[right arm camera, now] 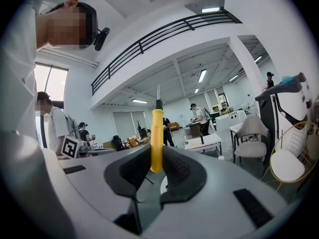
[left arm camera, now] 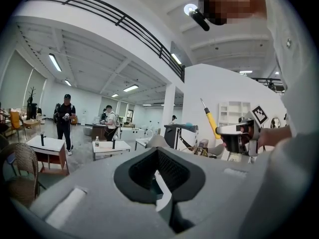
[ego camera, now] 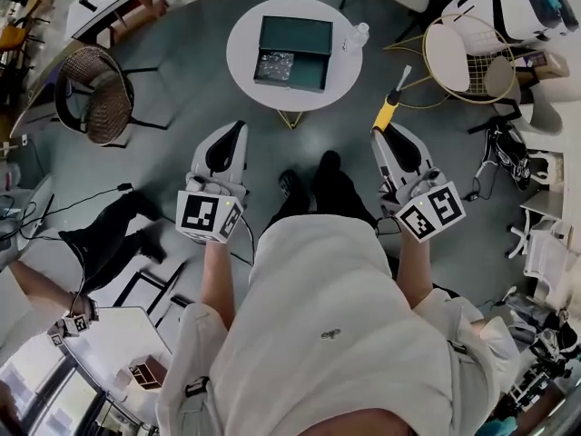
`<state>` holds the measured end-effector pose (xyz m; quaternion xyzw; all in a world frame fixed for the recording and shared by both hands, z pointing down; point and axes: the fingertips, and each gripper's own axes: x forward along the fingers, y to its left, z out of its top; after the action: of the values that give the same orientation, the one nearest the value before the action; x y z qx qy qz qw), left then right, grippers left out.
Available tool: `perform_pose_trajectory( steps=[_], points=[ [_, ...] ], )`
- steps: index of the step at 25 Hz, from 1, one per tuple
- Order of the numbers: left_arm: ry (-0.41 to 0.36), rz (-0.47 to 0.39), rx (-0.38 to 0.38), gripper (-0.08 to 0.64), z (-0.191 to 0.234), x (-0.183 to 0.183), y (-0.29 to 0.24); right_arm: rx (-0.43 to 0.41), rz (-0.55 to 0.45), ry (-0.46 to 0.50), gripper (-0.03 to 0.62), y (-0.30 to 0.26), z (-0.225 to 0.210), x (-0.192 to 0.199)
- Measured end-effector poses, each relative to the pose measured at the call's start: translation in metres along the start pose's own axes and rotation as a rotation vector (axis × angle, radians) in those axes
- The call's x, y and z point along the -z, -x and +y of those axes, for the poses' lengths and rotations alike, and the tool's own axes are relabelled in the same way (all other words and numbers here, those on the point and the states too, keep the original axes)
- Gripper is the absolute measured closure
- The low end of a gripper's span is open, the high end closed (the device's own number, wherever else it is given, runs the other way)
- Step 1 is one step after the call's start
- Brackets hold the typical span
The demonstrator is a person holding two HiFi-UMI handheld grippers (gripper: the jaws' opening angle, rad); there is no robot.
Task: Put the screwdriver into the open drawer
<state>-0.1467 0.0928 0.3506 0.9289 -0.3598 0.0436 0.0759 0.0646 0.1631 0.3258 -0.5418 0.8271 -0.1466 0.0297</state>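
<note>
Currently the right tool (ego camera: 382, 131) clamps the yellow screwdriver (right arm camera: 156, 138) by its handle, blade pointing away for carrying, well apart from the open drawer (ego camera: 290, 69) on the round bench (ego camera: 241, 54) ahead, while the left tool (left arm camera: 158, 151) hangs closed with nothing between its jaws.

The screwdriver (ego camera: 388, 113) has a yellow handle and silvery shaft. The left gripper (ego camera: 239, 126) and right gripper (ego camera: 376, 134) are pale grey with black-lined jaws, and their marker cubes (ego camera: 209, 214) carry black-and-white squares. A dark green drawer box (ego camera: 296, 34) sits on a white round table (ego camera: 245, 25).
</note>
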Motion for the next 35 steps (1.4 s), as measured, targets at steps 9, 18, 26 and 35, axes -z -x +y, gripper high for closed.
perform_pose_trajectory(
  steps=[9, 18, 26, 35],
  points=[
    [0.009, 0.017, -0.041, 0.551, 0.016, 0.0, -0.022, -0.032, 0.013, -0.015, 0.515, -0.027, -0.024, -0.002],
    [-0.01, 0.011, -0.094, 0.551, 0.023, -0.026, -0.074, -0.108, -0.012, -0.006, 0.515, -0.07, -0.073, -0.037],
    [-0.012, -0.007, -0.149, 0.551, 0.021, -0.049, -0.128, -0.186, -0.016, -0.004, 0.515, -0.099, -0.125, -0.063],
    [0.03, -0.003, -0.237, 0.551, 0.013, -0.052, -0.168, -0.266, 0.028, -0.022, 0.515, -0.123, -0.178, -0.069]
  ],
)
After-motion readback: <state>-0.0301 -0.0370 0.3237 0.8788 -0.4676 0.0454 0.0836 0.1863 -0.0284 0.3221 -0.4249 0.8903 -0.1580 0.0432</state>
